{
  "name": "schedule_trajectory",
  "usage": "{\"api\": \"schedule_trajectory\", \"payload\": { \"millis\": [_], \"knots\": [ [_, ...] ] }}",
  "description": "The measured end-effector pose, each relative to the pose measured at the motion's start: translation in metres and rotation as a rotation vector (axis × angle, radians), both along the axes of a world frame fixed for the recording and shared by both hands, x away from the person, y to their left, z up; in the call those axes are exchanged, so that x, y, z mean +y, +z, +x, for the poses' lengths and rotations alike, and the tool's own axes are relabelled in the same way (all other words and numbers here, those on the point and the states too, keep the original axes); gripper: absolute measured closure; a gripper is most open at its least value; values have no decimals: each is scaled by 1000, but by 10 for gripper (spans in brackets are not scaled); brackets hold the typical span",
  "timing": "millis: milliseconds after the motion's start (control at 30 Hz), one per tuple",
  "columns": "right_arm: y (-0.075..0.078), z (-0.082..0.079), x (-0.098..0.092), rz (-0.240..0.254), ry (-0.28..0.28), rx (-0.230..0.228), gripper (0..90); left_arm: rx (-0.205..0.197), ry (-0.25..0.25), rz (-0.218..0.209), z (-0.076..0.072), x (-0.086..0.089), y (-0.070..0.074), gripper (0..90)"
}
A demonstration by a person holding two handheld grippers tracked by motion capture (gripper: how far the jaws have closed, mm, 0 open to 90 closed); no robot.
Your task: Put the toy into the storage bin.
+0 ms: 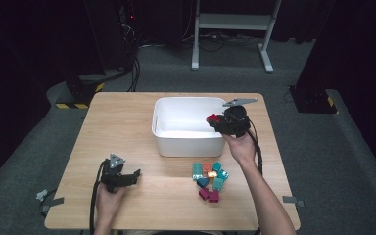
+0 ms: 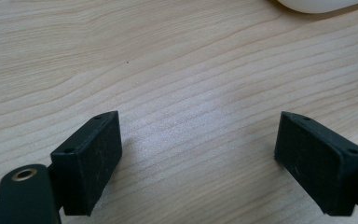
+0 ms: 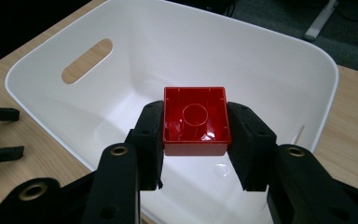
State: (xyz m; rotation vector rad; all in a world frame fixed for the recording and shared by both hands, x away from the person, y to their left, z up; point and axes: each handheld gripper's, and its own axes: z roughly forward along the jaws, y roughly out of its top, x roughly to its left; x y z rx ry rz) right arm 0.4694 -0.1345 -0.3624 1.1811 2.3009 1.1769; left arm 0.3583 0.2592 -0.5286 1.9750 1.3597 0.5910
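Above white bin (image 3: 307,56), right gripper (image 3: 196,140) fingers clamp red brick (image 3: 195,120) (hollow side showing), left gripper (image 2: 198,158) fingers spread wide.

White bin (image 2: 317,4) cut off by the left gripper view's top edge.

white bin (image 1: 188,142) interior bare, open above; brick pile (image 1: 209,180) blocks table (image 1: 127,127) front-right.
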Motion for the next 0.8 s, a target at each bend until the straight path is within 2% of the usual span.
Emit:
{"api": "schedule_trajectory", "payload": {
  "millis": [233, 333, 500, 800],
  "knots": [
    [-4, 6, 6, -20, 0, 17, 584, 0, 0, 0, 0, 0, 0, 149],
    [-5, 6, 7, -25, -11, 17, 531, 0, 0, 0, 0, 0, 0, 150],
    [-5, 5, 8, -39, -12, 18, 501, -1, 0, -1, 0, 0, 0, 150],
    [9, -14, -9, 8, -12, -42, 478, -1, 0, 0, 0, 0, 0, 151]
  ]
}}
